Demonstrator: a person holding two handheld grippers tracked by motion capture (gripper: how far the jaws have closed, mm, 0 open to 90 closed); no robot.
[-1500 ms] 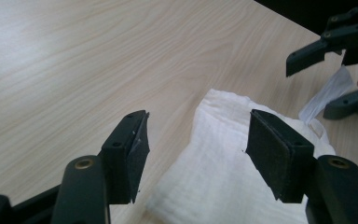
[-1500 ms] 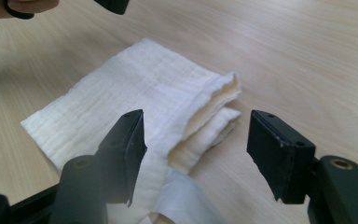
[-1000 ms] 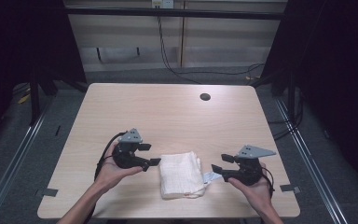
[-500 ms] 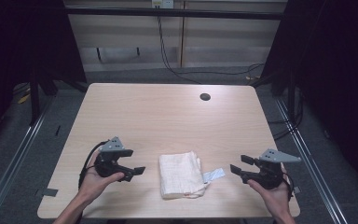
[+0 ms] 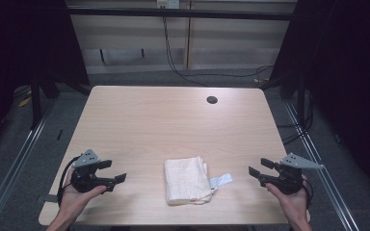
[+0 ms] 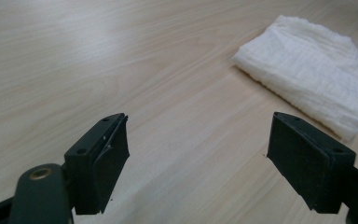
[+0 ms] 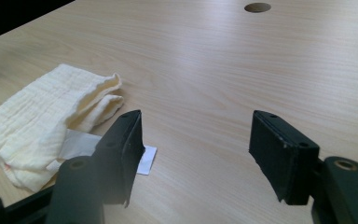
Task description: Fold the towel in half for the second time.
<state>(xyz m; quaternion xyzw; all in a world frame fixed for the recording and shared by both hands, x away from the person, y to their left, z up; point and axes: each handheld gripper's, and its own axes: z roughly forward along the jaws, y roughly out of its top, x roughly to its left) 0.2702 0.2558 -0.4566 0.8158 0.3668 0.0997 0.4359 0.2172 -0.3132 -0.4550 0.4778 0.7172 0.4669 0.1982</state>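
A folded white cloth (image 5: 188, 180) is lying near the front edge of the table (image 5: 173, 115), about halfway between its two front corners. A small white tag (image 5: 220, 181) is sticking out from under the cloth's right side. The cloth is neatly folded, so the folding is probably done.

The left gripper (image 5: 113, 172) is being held by a hand (image 5: 74, 202) near the front left corner, well apart from the cloth. Its jaws are being kept wide, with only bare wood between them.

The right gripper (image 5: 257, 167) is being held near the front right corner, also away from the cloth. Its jaws have just been opening and are now wide, with nothing between them.

Both grippers are being pointed at the cloth from either side, probably so that it is left alone.

A round hole (image 5: 212, 100) is seen near the back edge.
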